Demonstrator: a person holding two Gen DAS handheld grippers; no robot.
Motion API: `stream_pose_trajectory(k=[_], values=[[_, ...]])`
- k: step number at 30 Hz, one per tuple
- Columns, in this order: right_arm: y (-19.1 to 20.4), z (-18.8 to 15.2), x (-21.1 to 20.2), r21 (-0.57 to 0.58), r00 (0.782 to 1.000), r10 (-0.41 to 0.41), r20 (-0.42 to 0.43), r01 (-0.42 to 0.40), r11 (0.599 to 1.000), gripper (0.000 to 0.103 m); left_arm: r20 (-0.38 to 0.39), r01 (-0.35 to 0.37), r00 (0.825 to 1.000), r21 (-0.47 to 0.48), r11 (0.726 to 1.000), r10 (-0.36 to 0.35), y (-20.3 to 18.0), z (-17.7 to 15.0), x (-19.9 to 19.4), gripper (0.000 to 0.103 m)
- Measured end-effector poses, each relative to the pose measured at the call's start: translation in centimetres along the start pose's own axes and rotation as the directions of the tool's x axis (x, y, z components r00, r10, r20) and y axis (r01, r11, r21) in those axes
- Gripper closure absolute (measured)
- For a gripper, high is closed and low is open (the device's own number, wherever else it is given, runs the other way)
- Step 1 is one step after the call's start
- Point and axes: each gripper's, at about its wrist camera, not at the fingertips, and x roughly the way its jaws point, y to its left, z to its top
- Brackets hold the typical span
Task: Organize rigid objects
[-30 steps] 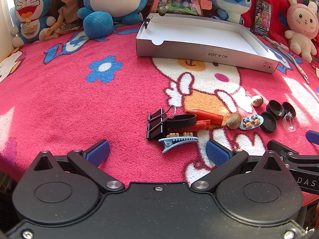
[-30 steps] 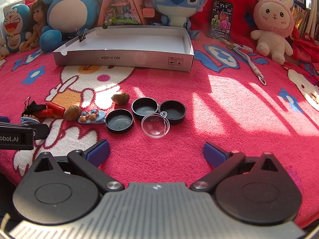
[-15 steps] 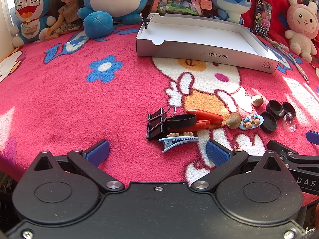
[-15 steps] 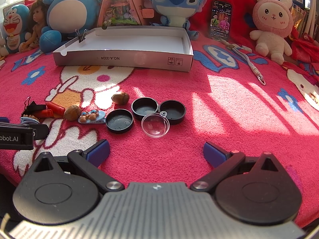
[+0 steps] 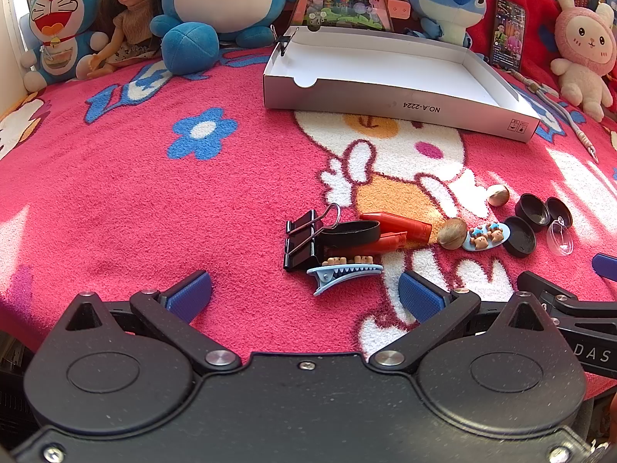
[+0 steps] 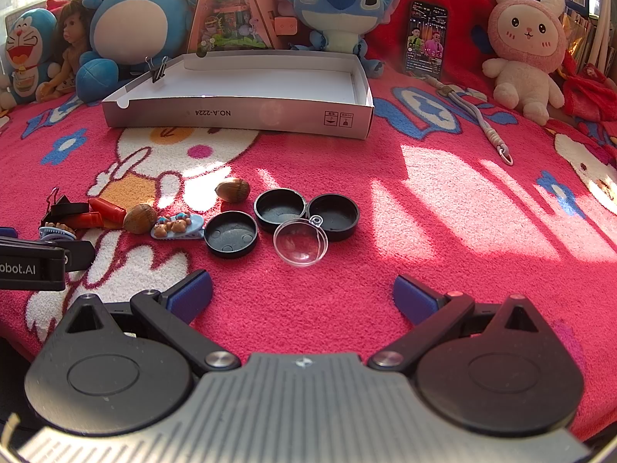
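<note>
Pink blanket (image 6: 424, 208) lies bare between both wide-apart hand-held grippers (image 5: 304, 295) (image 6: 302, 295) and the box (image 6: 239, 114).

The shallow white cardboard box (image 5: 397, 94) carries "NO.A-2224" printed upside down on its grey front wall, legible in both views (image 6: 213, 113). Near that wall's right end sit two small square handling symbols, too small to make out. In the right wrist view, the black body of the left gripper (image 6: 31, 266) at the left edge shows white lettering cut off as "obot.AI". In the left wrist view, the black body of the right gripper (image 5: 590, 351) at the right edge shows "DAS".
</note>
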Motion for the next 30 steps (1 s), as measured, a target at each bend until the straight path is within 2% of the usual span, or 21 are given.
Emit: stream_pose_trajectory(k=[30], values=[[0.09, -0.16, -0.16, 0.002, 1.000, -0.003, 0.003, 0.003, 1.000, 0.000, 0.001, 0.000, 1.000, 0.000, 1.000, 0.000, 0.00, 0.00, 0.00, 0.000]])
